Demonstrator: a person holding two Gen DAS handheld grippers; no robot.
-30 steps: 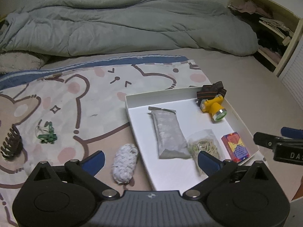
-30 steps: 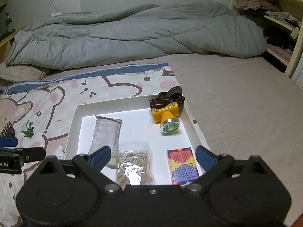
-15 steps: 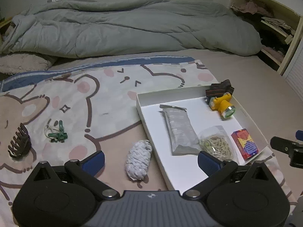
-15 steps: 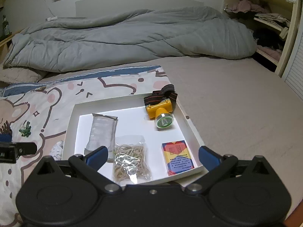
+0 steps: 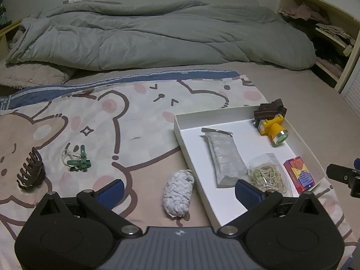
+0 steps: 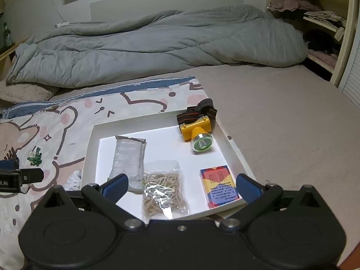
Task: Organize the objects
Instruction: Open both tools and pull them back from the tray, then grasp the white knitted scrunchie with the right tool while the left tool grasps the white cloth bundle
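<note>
On a bed spread with a bear-print blanket (image 5: 126, 121) sits a shallow white tray (image 5: 193, 155), its near right corner close to the blanket's right edge. Inside the tray, a yellow headlamp (image 5: 273, 127) with a dark elastic strap lies in the far right corner, lens pointing toward the near right; a long silvery foil pouch (image 5: 225, 157) lies lengthwise left of centre; a clear bag of rubber bands (image 5: 267, 175) sits just right of the pouch's near end and overlaps it slightly; and a small red, blue and yellow box (image 5: 299, 174) lies flat in the near right corner. Three things remain outside on the blanket: a bundle of white cord (image 5: 178, 193) just left of the tray's near left side, a cluster of green clothes pegs (image 5: 78, 162) with a loop of pale string further left, and a dark brown claw hair clip (image 5: 30, 173) at the far left. The left gripper (image 5: 178, 191) hangs above the blanket with its blue-padded fingers spread wide, the cord bundle lying between and below them, untouched. The right gripper (image 6: 182, 185) hangs over the tray's near edge, its jaws fully apart and holding nothing, the rubber-band bag and the box lying between its fingers from this view. A rumpled grey duvet (image 5: 157, 38) lies across the far end of the bed, and an open shelf (image 6: 319, 22) of folded clothes stands at the far right.
</note>
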